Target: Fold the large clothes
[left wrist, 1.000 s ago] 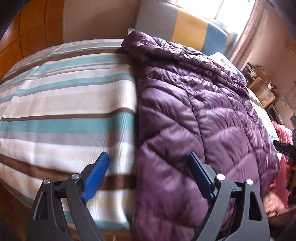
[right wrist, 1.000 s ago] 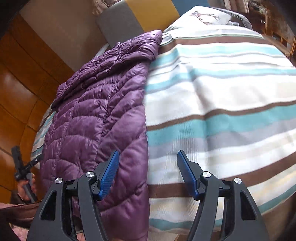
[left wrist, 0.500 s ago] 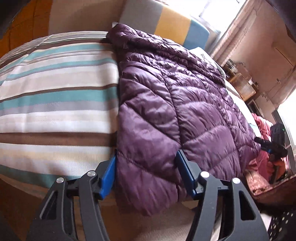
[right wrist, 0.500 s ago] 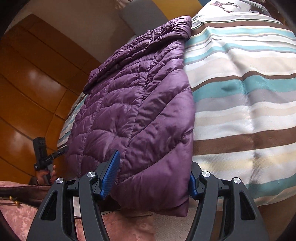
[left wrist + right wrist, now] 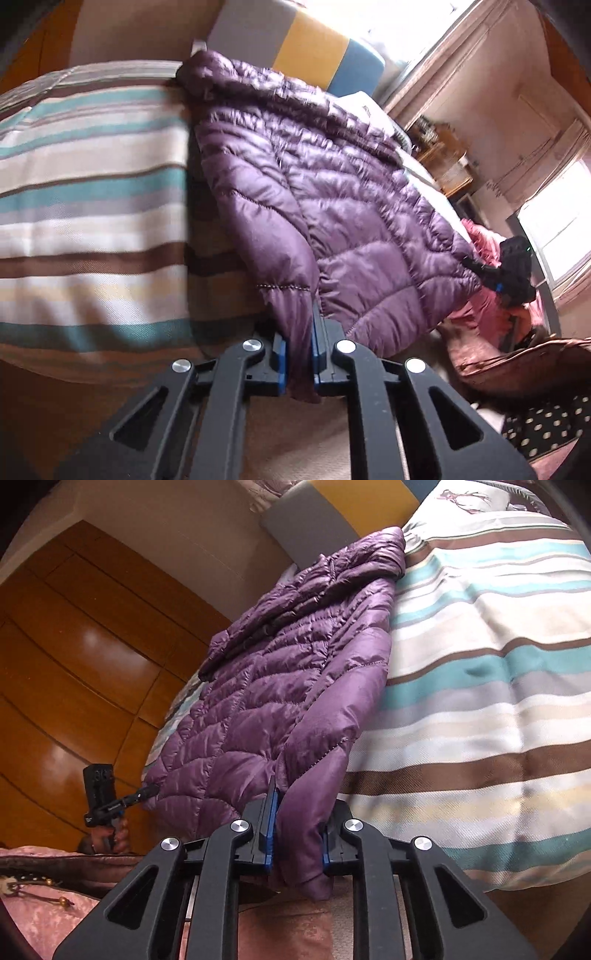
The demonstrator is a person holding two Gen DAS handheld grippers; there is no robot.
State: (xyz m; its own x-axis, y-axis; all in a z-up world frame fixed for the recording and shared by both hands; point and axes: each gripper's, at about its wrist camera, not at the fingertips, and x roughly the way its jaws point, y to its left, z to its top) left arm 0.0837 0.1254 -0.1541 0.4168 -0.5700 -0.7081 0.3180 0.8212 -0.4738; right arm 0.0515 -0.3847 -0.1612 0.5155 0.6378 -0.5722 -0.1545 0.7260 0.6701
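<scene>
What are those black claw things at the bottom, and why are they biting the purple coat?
They are grabbing tools, one in each of a person's hands. Each has a small camera that looks along its two fingers, so there are two pictures. One picture is from the left gripper, the other from the right gripper. A puffy purple coat lies on a bed with a striped blanket. Each tool is pinching one bottom corner of the coat, probably ready to fold it.
</scene>
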